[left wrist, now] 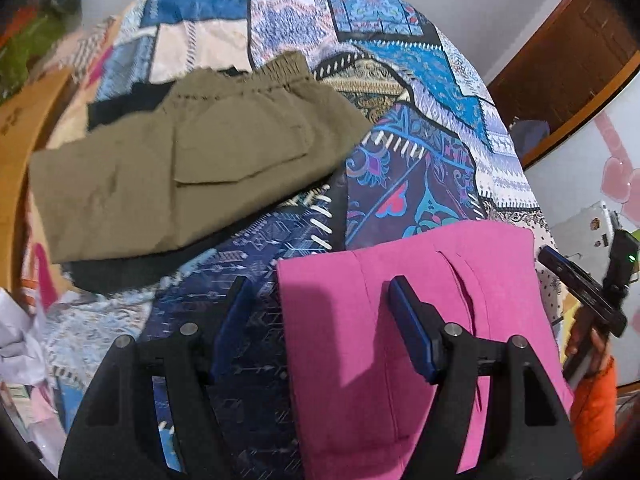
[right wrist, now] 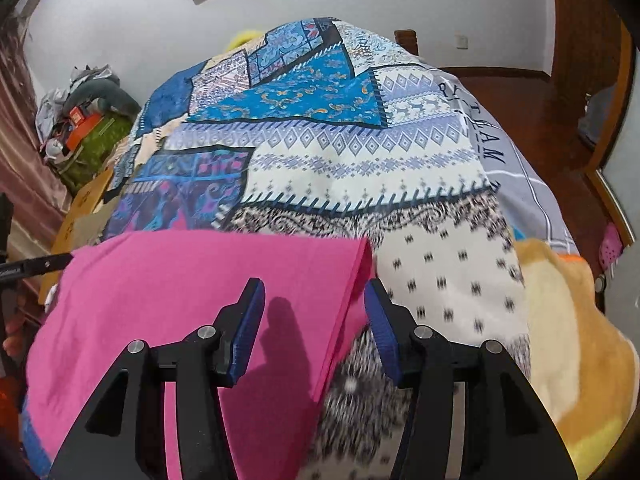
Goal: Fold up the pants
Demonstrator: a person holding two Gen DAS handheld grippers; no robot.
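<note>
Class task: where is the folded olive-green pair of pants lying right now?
In the left wrist view, the olive-green pants lie upper left on the patchwork bedspread, beyond the pink garment, overlapping dark clothing.

pink pants (left wrist: 360,320) | folded flat | on patterned bedspread (left wrist: 400,160)

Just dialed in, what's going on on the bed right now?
A person is folding pants on a patchwork bedspread with two handheld grippers. The left gripper and right gripper each straddle an opposite edge of the pink pants, jaws open, nothing clamped. An olive pair lies folded farther back.
</note>
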